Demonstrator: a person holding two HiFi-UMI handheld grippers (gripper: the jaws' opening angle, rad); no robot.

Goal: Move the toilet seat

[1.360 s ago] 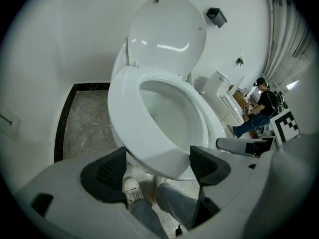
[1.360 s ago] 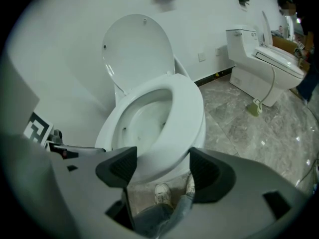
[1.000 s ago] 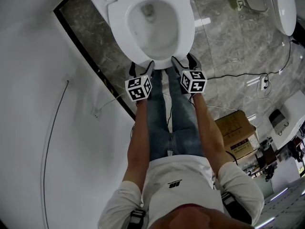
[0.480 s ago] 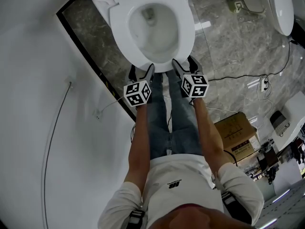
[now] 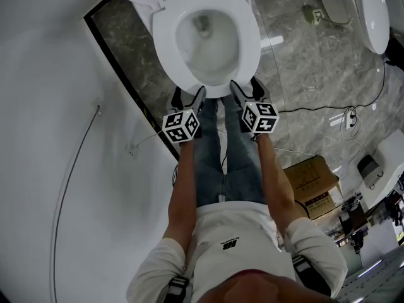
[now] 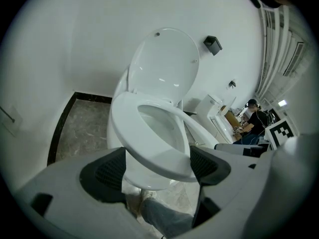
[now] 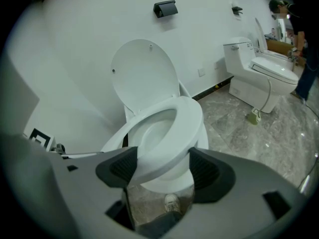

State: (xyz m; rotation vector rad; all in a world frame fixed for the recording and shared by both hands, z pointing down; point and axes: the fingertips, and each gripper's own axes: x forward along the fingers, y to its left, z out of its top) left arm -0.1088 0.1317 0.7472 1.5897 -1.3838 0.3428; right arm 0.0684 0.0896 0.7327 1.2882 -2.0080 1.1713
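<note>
Grey marble floor [image 5: 303,62] and a plain white wall [image 5: 50,137] with a black skirting strip [image 5: 120,74] are seen around a white toilet.

Its toilet seat [image 5: 249,40] is lowered over the bowl [image 6: 147,178], while the lid [image 6: 164,68] is standing upright against the wall. In the left gripper view a gap is seen under the front of the seat [image 6: 149,148], so it seems to be tilted a little above the bowl.

Both tools are held at the front edge of the seat. The left gripper [image 5: 198,95] is placed at the front-left of the ring and the right gripper [image 5: 236,90] at the front-right. In each gripper view the jaws are held wide apart, and the front rim of the seat [image 7: 187,123] is seen between the two dark pads. Whether any pad is touching the rim cannot be told.

Below the bowl, the person's jeans [image 5: 227,156] and a shoe [image 7: 170,200] are visible.

A small black fitting [image 7: 166,8] is mounted on the wall above the lid. A second toilet [image 7: 259,68] is standing well apart on the right side. A cardboard box [image 5: 312,182] and a thin cable [image 5: 315,109] are lying on the floor behind the person. In the left gripper view another person [image 6: 256,118] is seen far in the background.
</note>
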